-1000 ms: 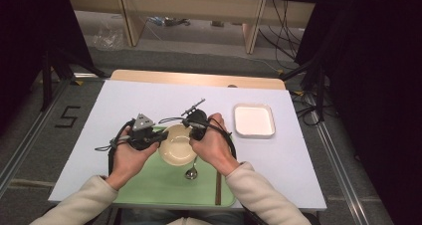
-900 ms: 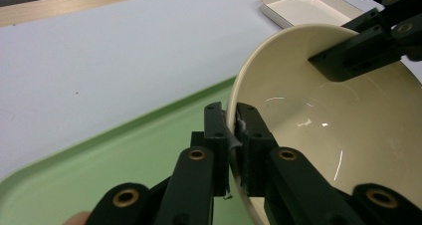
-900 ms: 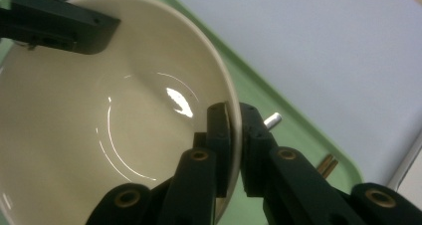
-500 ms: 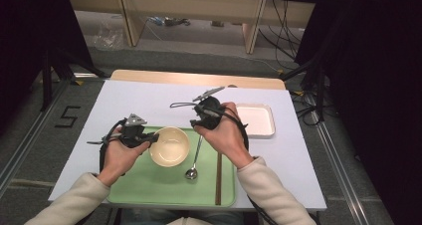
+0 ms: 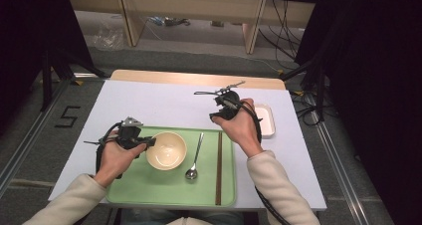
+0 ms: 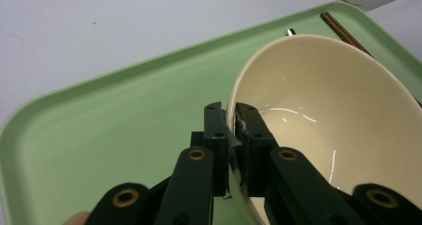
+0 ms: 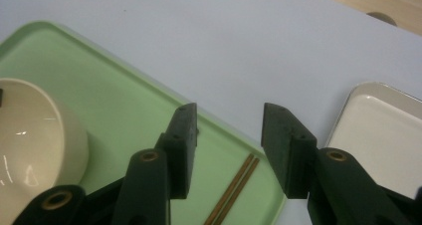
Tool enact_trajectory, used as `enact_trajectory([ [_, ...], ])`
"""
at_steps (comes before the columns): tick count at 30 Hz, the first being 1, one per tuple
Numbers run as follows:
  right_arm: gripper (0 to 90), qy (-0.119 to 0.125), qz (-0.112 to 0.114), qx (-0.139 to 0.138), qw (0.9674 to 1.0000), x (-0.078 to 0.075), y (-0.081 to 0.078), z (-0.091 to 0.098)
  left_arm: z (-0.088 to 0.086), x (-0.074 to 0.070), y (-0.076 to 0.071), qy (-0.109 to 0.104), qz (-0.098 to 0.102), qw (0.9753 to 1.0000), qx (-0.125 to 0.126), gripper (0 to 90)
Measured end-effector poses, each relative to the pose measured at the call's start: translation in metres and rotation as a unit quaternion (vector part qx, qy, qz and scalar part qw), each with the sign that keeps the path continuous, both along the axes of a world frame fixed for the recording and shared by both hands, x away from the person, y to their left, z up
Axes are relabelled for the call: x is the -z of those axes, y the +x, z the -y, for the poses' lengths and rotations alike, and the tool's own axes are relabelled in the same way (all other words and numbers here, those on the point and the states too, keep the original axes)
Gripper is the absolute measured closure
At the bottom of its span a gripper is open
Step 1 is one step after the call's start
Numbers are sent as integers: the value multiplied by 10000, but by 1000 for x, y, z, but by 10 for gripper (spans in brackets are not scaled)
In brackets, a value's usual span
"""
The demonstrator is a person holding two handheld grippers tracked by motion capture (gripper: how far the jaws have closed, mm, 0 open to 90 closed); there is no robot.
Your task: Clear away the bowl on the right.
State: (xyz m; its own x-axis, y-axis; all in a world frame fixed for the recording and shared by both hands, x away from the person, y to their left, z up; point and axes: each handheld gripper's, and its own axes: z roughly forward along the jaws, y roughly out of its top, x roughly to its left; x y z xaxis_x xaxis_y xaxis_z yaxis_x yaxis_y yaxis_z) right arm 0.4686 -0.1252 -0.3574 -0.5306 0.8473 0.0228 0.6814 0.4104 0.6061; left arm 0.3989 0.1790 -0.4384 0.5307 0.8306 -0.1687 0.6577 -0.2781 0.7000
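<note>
A cream bowl [image 5: 166, 150] rests on the green tray [image 5: 149, 190], left of centre. My left gripper [image 5: 148, 141] is shut on the bowl's left rim. In the left gripper view the jaws [image 6: 231, 123] pinch the bowl [image 6: 323, 110] wall, one pad inside and one outside, over the tray [image 6: 114, 110]. My right gripper [image 5: 216, 116] hovers above the tray's far right corner, apart from the bowl. Its jaws [image 7: 229, 120] have just been opening and stand open with nothing between them.
A metal spoon [image 5: 195, 155] lies on the tray right of the bowl, and brown chopsticks [image 5: 219, 165] lie along the tray's right side. A white rectangular dish [image 5: 263, 119] sits on the white table beyond the right hand. The table's wooden far edge [image 5: 199, 78] runs behind.
The right gripper has let go of the bowl, opened, and moved away to the far right. The left gripper stays shut on the rim and has shifted slightly left with the bowl.
</note>
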Motion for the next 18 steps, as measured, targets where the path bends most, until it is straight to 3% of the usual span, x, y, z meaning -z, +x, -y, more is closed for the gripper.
enact_trajectory([
  [5,586,10,-83,136,9999,3,5,7,2,3,1,-174,-133,9997,-85,842],
  [18,574,-33,-143,161,9998,8,8,9,2,8,6,-103,-137,9998,-118,841],
])
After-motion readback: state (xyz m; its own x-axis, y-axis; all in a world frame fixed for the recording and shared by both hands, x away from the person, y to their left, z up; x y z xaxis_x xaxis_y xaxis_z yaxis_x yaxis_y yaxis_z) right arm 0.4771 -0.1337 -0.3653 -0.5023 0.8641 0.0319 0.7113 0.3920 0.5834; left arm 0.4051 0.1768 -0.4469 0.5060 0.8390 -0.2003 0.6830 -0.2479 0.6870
